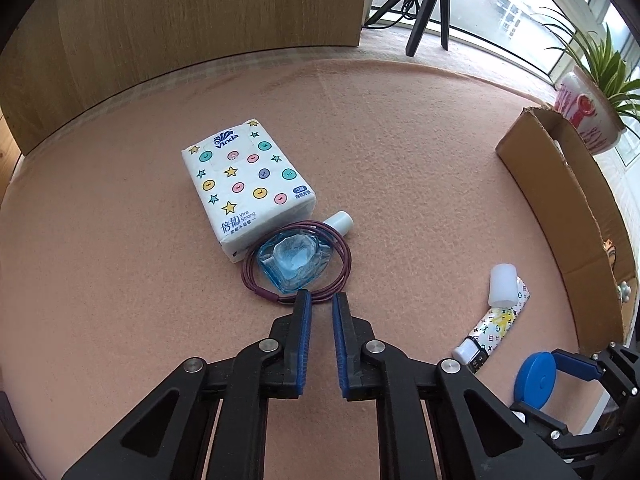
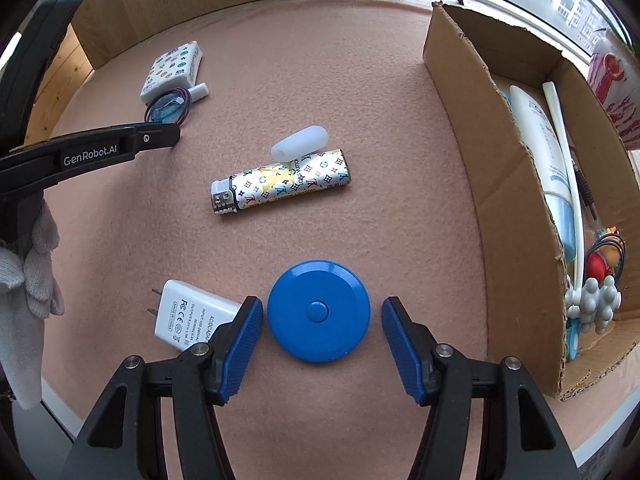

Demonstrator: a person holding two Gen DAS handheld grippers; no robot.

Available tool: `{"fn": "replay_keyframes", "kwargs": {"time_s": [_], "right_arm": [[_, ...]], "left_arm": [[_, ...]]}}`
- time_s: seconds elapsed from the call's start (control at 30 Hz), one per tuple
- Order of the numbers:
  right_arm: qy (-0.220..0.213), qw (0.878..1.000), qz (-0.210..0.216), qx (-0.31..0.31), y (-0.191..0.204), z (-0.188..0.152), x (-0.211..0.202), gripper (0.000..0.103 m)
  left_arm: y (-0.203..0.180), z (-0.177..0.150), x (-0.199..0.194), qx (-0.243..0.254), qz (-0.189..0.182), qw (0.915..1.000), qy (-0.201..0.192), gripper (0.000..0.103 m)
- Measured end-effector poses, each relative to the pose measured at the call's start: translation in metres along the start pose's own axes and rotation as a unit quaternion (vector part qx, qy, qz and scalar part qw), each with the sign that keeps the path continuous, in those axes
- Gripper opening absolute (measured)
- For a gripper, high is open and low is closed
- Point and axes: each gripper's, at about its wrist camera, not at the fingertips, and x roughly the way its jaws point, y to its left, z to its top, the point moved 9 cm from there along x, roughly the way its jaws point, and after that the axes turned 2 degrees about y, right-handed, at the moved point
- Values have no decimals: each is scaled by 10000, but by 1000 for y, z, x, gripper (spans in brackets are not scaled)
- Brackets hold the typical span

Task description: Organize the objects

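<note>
one lighter (image 2: 280,182), one tissue pack (image 1: 246,178), one charger (image 2: 188,314)

A lived-in home room by a big window: a felt-covered table (image 1: 400,128) holds household oddments, a potted plant (image 1: 592,92) stands at its far right corner, a camera tripod (image 1: 428,4) behind.

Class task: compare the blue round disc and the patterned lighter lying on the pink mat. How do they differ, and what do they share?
The blue disc is round and plain, with a centre button; the lighter is long, slim and patterned. The disc sits between the right tool's open jaws; the lighter lies farther off, touching a white cap. Both lie flat on the mat, outside the cardboard box.
</note>
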Motion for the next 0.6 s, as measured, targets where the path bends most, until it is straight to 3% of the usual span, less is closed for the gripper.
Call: {"fn": "replay_keyframes", "kwargs": {"time_s": [0.2,0.43,0.6], "right_arm": [[-71,9996,-169,-215,-5,-2,-3,46],[-174,9998,72,-77,-13,-4,-8,46],[-161,9998,141,-53,-18,-5,-11,46]], "left_arm": [[6,-6,-1,-73,-227,9997,35,0],[17,-33,-15,-439,-569,9974,0,0],[29,-29,-18,-777,-657,9948,11,0]]}}
